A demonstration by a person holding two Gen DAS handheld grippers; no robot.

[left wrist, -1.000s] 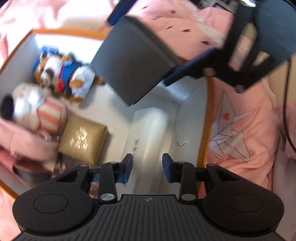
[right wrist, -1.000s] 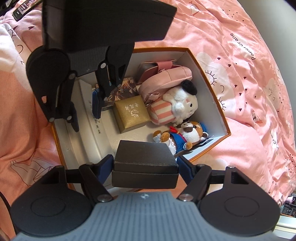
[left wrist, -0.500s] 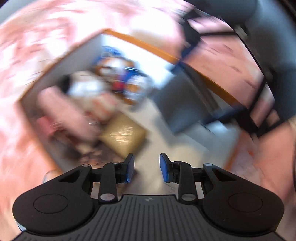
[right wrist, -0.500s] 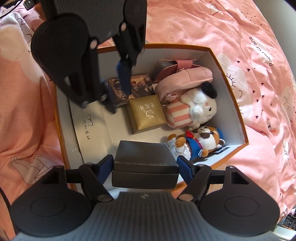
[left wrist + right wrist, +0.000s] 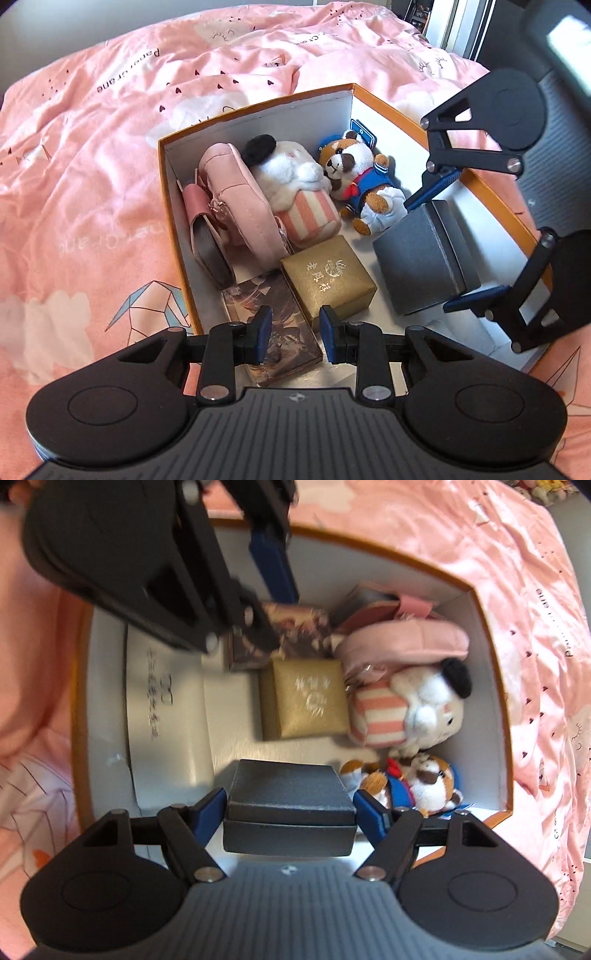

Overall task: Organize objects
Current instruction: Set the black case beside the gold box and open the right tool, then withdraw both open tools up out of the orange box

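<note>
My right tool [image 5: 290, 808] is gripping a dark grey box [image 5: 290, 805] by its sides, holding it inside the orange-rimmed box [image 5: 258, 105] on the pink bed cover [image 5: 92, 147]. My left tool [image 5: 292, 334] is hanging nearly closed and empty above a patterned flat box [image 5: 273, 325], beside a gold gift box [image 5: 328, 278]. The left wrist view is showing the pink purse [image 5: 240, 203], striped plush [image 5: 295, 188] and sailor bear [image 5: 360, 171] sharply; the right wrist view is blurring them but alone showing white printed packaging [image 5: 166, 709].
</note>
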